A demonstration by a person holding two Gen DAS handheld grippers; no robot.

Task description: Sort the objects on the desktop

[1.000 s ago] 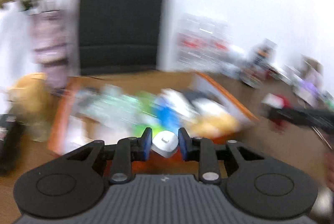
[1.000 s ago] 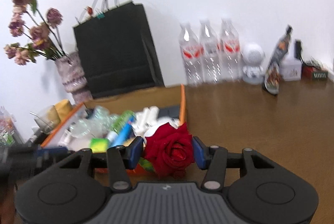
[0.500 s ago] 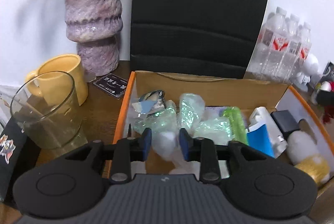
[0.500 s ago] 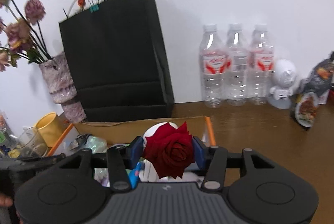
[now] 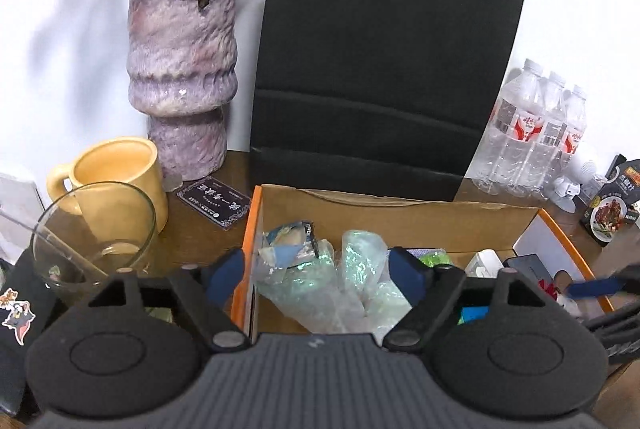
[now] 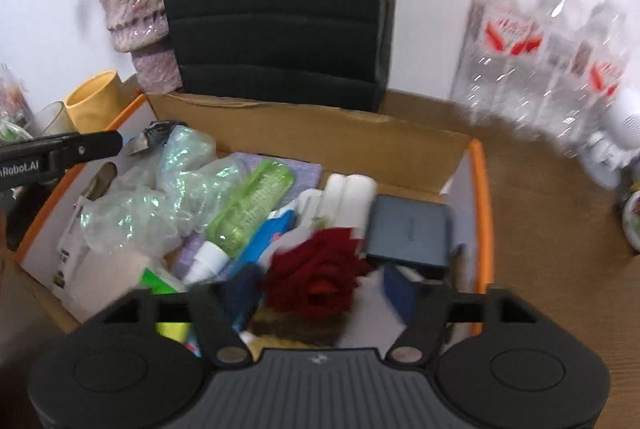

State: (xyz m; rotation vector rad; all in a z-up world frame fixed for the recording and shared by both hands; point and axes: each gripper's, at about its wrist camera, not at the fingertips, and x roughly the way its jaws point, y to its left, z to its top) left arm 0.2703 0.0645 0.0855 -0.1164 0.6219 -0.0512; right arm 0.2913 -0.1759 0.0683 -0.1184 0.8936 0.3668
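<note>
The dark red artificial rose point(image 6: 316, 273) sits low in the middle of the right wrist view, over the near end of the orange-edged cardboard box point(image 6: 478, 205), between the spread blue pads of the right hand-held gripper point(image 6: 320, 295); its jaws have just been opening and now stand wide, the pads clear of the petals, so the rose looks released. Blur leaves it unclear whether it rests on the box contents yet. It should be light and soft, with petals that crush easily, so a gentle hold at the base of the bloom or on the stem would suit it best. Just beside it lie a dark grey flat case point(image 6: 408, 229), a green translucent bottle point(image 6: 250, 209) and crumpled iridescent wrap point(image 6: 168, 197). The left hand-held gripper point(image 5: 316, 275) has also just been opening and stands wide over the box's left end, with nothing pressed between its pads. Outside the box stand a yellow mug point(image 5: 116, 173), a clear glass point(image 5: 92, 233), a mottled purple vase point(image 5: 182, 73), a black paper bag point(image 5: 380, 69) and clear water bottles point(image 5: 536, 133) on the brown worktop point(image 6: 560, 229). The rose's stem is hidden, and the bottles are smeared in the right view.
</note>
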